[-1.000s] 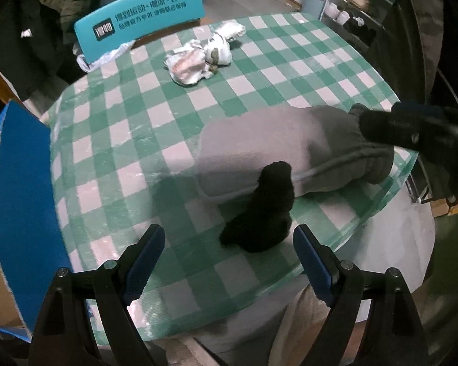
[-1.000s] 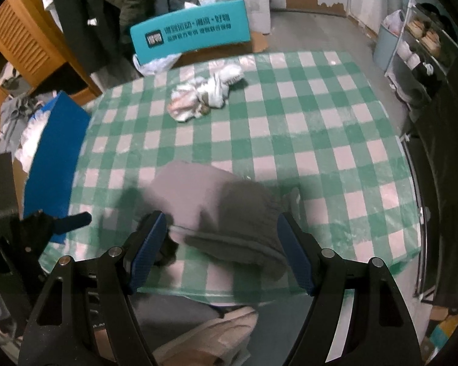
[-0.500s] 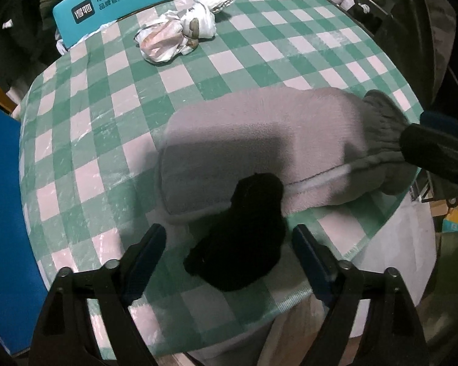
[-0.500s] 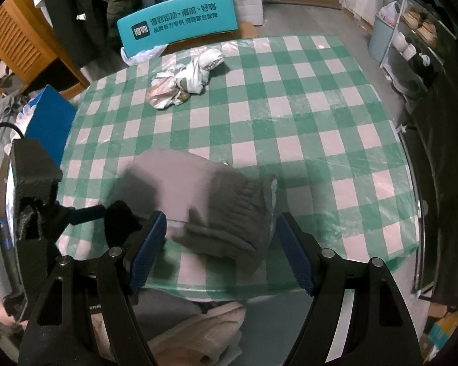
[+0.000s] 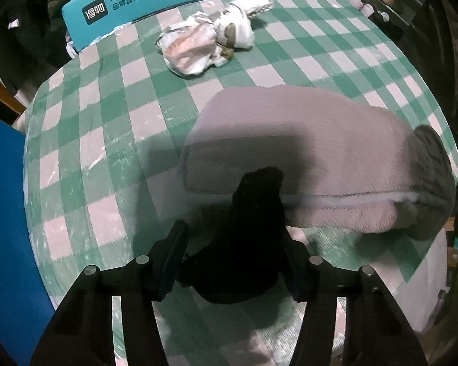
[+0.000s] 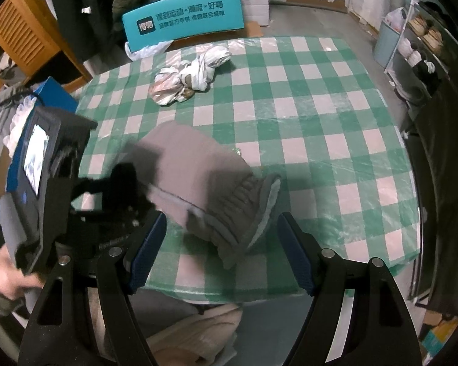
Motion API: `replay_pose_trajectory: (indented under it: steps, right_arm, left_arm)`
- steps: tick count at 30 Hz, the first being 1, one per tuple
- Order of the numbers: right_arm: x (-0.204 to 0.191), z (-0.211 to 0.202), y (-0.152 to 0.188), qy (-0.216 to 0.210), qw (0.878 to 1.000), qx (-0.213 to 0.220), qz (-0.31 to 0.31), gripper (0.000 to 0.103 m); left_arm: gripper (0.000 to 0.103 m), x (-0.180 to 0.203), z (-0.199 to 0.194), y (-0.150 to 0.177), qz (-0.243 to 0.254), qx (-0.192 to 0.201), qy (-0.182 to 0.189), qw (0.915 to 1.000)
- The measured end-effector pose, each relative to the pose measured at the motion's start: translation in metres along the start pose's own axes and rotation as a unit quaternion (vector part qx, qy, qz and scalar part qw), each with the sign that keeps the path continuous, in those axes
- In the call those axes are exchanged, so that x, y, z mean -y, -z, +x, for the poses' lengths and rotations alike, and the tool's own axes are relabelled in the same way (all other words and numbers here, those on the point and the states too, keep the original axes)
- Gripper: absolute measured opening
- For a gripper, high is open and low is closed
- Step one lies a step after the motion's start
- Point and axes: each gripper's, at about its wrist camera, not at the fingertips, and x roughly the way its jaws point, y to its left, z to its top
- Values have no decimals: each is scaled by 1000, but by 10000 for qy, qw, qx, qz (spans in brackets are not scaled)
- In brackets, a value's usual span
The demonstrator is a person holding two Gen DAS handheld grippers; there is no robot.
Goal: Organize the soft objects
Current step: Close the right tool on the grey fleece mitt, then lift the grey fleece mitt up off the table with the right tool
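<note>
A small black soft item (image 5: 253, 228) lies bunched on the green-checked table (image 5: 107, 122), its top leaning on a folded grey fleece garment (image 5: 305, 140). My left gripper (image 5: 233, 259) points down over it. Its jaws are closing, and the black cloth fills the gap and touches both pads. In the right wrist view my right gripper (image 6: 219, 250) hangs open above the near end of the grey garment (image 6: 198, 164), holding nothing. The left gripper's body and the black item (image 6: 122, 180) show at the left there.
A crumpled white cloth bundle (image 5: 210, 39) lies at the table's far side, in front of a teal chair back (image 5: 137, 3). A blue box (image 5: 3, 213) stands left of the table and a shoe rack (image 6: 418, 39) to the right. A hand (image 6: 3, 274) holds the left gripper.
My left gripper came down and forward over the black item, and its jaws narrowed from wide apart to touching the cloth. The right gripper stayed open and nearly still.
</note>
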Motion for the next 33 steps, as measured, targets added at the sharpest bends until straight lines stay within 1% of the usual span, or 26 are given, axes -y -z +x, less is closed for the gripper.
replay_pose_trajectory:
  steps: [2,3,8,11,14,17,19,23,26,30,31,32,33]
  right_arm:
    - [-1,2,-1,-19,10000,-10,-35,76]
    - [-2,3,-1,-27,10000,-11,-66,76]
    - [-14,12,-7,-95,9991,-85,-399,77]
    - [-27,19,-9,57,9968,-106,-792,78]
    - [-42,26,-9,101,9921,-161,-1239,78]
    - [-57,35,-7,287,9843,-218,-1725,78]
    - [-64,42,-7,484,9783,-243,-2000,78]
    - [-78,56,-6,884,9615,-249,-2590,78]
    - [-82,70,-6,1145,9504,-336,-2871,78]
    - [-82,89,-3,1350,9412,-533,-3050,78]
    - [-81,94,-2,1346,9404,-601,-3064,74]
    - [-79,97,-2,1356,9403,-634,-3057,63]
    - [-78,100,-2,1344,9412,-675,-3025,58]
  left_arm:
    - [50,-7,2,-4,6,10,-4,10000]
    - [41,-6,3,-5,15,11,4,10000]
    - [41,-12,-1,-2,5,-1,7,10000]
    - [41,-25,-1,-4,-84,-38,38,10000]
    - [41,-39,-1,-3,-187,-61,-2,9998]
    - [41,-53,-1,2,-323,-107,-8,9994]
    - [41,-61,0,4,-419,-151,23,9990]
    - [41,-73,1,6,-513,-188,63,9985]
    - [41,-78,2,6,-528,-198,91,9984]
    - [41,-85,6,4,-542,-234,145,9981]
    - [41,-85,6,3,-546,-241,150,9981]
    - [41,-83,4,8,-550,-249,157,9981]
    - [41,-83,4,7,-556,-254,161,9980]
